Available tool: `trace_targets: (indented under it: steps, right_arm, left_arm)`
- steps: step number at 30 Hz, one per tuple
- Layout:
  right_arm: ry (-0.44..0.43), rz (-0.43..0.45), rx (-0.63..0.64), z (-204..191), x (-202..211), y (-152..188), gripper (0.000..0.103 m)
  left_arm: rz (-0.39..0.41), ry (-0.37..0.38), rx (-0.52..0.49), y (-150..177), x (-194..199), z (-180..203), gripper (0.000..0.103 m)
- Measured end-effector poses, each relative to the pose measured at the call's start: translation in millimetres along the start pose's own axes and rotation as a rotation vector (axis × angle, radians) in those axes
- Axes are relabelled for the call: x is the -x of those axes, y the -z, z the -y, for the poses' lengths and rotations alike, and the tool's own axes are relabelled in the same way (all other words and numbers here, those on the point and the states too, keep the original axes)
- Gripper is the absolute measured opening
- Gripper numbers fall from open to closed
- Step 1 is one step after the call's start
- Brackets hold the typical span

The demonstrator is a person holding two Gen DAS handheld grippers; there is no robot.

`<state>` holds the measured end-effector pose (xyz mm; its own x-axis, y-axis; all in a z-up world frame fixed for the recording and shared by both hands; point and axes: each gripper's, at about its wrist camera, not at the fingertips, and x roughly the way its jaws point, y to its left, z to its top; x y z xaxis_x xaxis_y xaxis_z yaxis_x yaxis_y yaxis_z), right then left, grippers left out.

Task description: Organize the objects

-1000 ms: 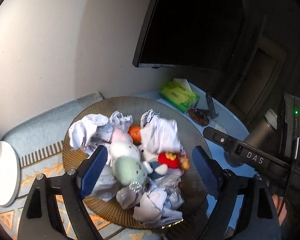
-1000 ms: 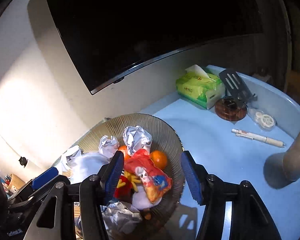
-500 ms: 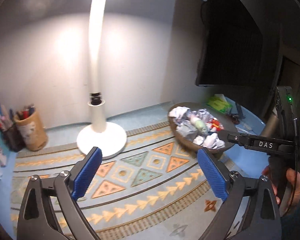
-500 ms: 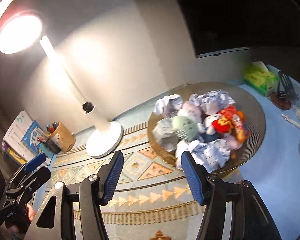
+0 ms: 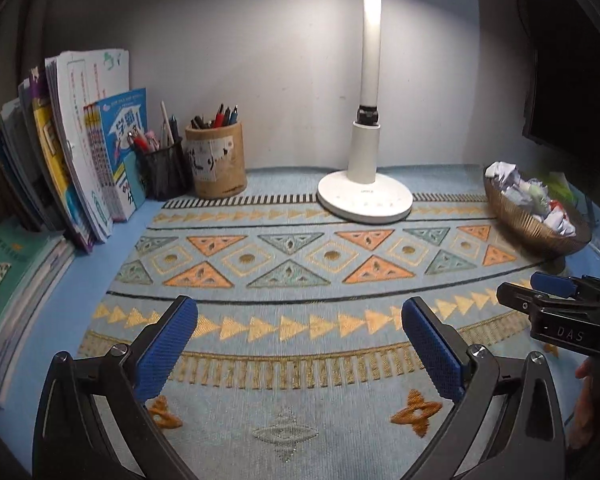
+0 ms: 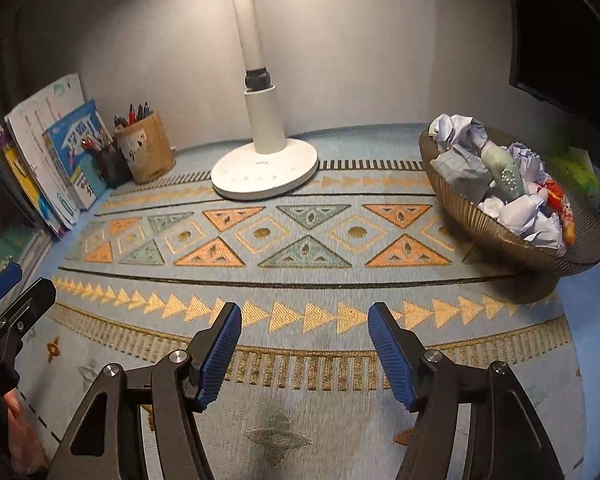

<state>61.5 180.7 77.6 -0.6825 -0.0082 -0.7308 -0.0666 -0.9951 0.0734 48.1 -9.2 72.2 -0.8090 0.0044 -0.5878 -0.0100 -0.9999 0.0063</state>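
Both tongs hang empty over the bare mat [image 5: 292, 264], left tongs [image 5: 300, 344] opening wide, right tongs [image 6: 305, 350] half-spread, likely readying sorting space, while the heaped bowl [image 6: 500, 236] waits at the counter's right.

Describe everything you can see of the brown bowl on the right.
The brown bowl is wide, shallow and ribbed, perhaps woven or ribbed glass. It stands upright at the patterned mat's right edge, heaped with crumpled paper balls, a pale green toy and a red-yellow toy. No hand-held gripper touches it.
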Motion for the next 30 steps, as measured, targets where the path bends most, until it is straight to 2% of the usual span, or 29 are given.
trace_targets:
  steps: [6, 14, 24, 25, 26, 27, 28, 30]
  right_arm:
    - [0.023, -0.045, 0.024, 2, -27, 18, 0.064]
    - [0.021, -0.06, 0.014, 5, -31, 21, 0.065]
    - [0.053, 0.018, 0.012, 4, -19, 22, 0.065]
    - [0.059, 0.029, 0.016, 4, -17, 22, 0.067]
    - [0.07, 0.035, 0.019, 3, -16, 22, 0.075]
    - [0.084, 0.038, 0.02, 2, -16, 22, 0.087]
    - [0.093, 0.042, 0.02, 1, -15, 21, 0.091]
    - [0.085, 0.037, 0.019, 2, -16, 21, 0.092]
  left_arm:
    - [-0.073, 0.0, 0.081, 19, -26, -9, 0.102]
    - [-0.113, -0.06, 0.053, 25, -33, -3, 0.102]
    - [-0.122, -0.029, 0.068, 24, -35, -7, 0.102]
    - [-0.122, -0.025, 0.068, 24, -35, -7, 0.102]
    - [-0.127, -0.026, 0.068, 24, -36, -7, 0.102]
    - [-0.137, -0.03, 0.069, 24, -38, -7, 0.102]
    - [-0.152, -0.031, 0.069, 24, -40, -7, 0.102]
    - [-0.176, -0.032, 0.063, 24, -45, -6, 0.102]
